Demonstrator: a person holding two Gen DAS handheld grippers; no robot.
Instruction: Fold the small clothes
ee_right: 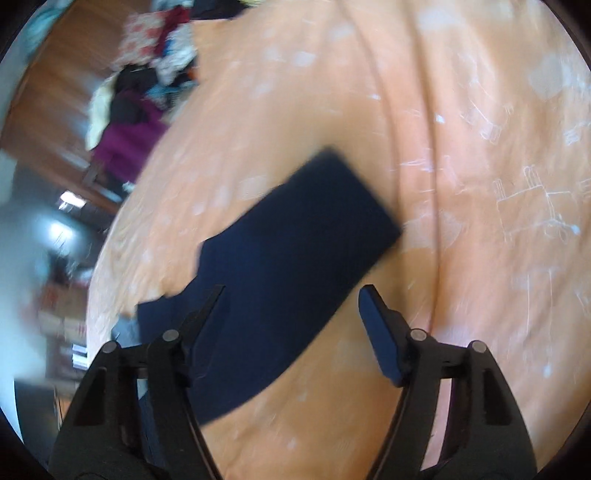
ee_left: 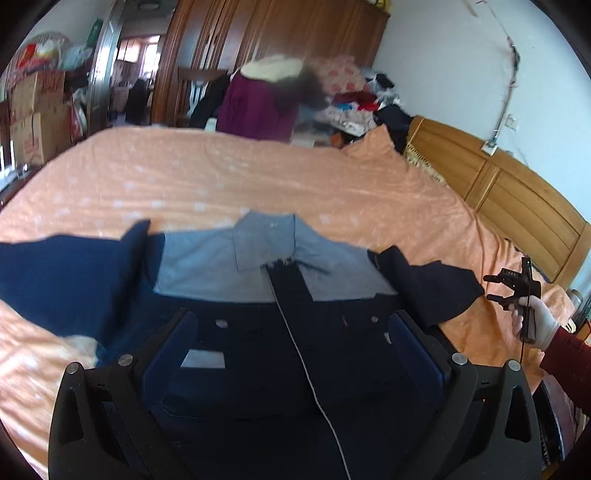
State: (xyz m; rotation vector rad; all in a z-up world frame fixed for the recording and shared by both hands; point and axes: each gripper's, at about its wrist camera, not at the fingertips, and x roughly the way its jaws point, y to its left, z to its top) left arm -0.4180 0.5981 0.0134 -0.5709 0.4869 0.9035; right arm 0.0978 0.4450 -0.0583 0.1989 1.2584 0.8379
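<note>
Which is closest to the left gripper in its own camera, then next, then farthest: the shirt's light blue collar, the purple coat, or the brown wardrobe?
From the left gripper:
1. Light blue collar, just ahead on the bed.
2. Purple coat, beyond the bed's far edge.
3. Brown wardrobe, behind the coat at the back wall.

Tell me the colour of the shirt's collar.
Light blue-grey collar, clearest in the left wrist view.

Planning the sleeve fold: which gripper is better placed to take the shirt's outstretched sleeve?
Right, probably. The right gripper hangs open directly over the dark sleeve. The left gripper, also open, sits over the shirt front, farther away.
</note>
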